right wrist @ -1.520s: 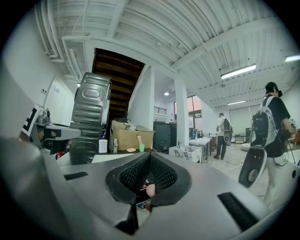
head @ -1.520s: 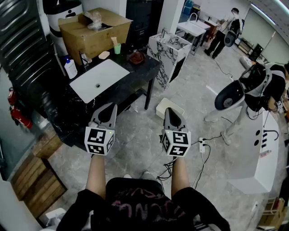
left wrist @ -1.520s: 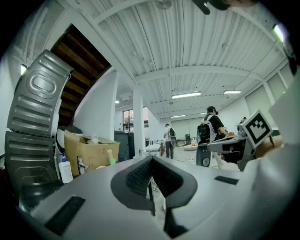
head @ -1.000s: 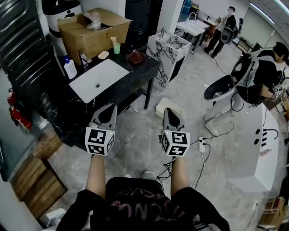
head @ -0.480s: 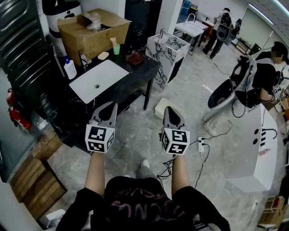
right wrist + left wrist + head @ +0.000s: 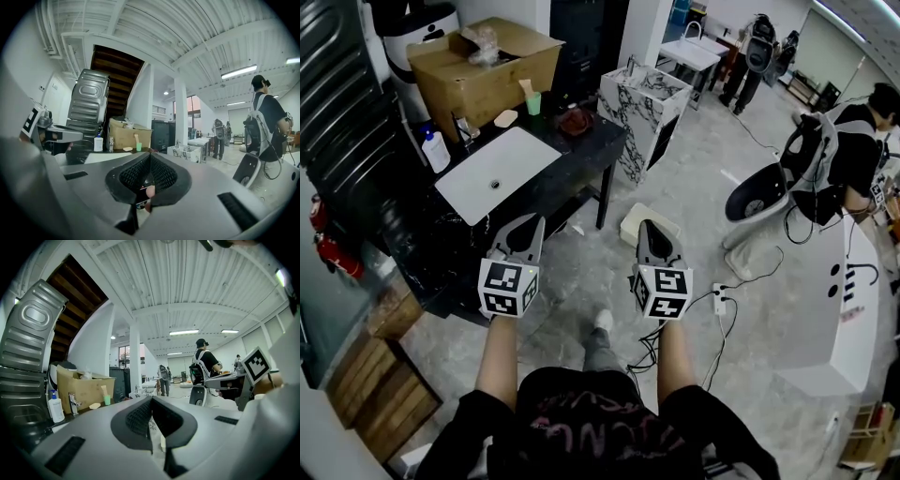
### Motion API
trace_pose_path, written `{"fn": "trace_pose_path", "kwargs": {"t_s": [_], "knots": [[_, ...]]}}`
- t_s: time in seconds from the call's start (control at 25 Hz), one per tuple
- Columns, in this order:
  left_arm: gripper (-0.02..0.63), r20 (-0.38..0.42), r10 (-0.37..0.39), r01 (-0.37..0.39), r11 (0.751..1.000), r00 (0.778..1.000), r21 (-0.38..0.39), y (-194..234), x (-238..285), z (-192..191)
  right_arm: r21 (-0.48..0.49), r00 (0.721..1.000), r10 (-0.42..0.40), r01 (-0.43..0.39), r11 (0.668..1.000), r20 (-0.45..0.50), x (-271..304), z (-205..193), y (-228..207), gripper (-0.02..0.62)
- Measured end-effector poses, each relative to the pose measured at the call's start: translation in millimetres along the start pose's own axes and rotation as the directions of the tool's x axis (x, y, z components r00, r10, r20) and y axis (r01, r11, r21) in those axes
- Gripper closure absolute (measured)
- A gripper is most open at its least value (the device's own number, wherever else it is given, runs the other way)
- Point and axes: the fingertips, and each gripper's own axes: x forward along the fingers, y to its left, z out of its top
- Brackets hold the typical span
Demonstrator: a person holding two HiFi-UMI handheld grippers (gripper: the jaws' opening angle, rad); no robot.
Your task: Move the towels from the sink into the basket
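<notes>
White sink (image 6: 497, 173) set in the black worktop (image 6: 581, 155) at upper left, well apart from both grippers. Left hand-held gripper (image 6: 523, 225) shut tight with nothing in it, out over the floor. Right hand-held gripper (image 6: 650, 228) shut and empty too, tip over a white tub (image 6: 629, 223) on the floor.

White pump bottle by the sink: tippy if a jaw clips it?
Probably tippy: the pump bottle stands upright, taller than it is wide, on the black counter beside the sink. It looks like plastic, so likely light; a nudge may slide or topple it, though its fill level can't be seen. Its smooth white sides may be slippery.
</notes>
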Motion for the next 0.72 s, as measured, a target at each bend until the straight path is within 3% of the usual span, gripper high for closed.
{"fn": "trace_pose_path", "kwargs": {"t_s": [0.36,0.72], "knots": [[0.597,-0.031,0.019,-0.019,1.0,0.999,0.004,28.5,69.7,-8.9,0.01,1.0,0.014,-0.014,1.0,-0.014,77.2,-7.6,-26.7,0.58],[0.597,-0.06,0.036,-0.037,0.999,0.998,-0.01,54.5,175.6,-16.1,0.017,0.999,0.043,-0.042,0.999,-0.027,178.4,-6.6,-74.0,0.58]]}}
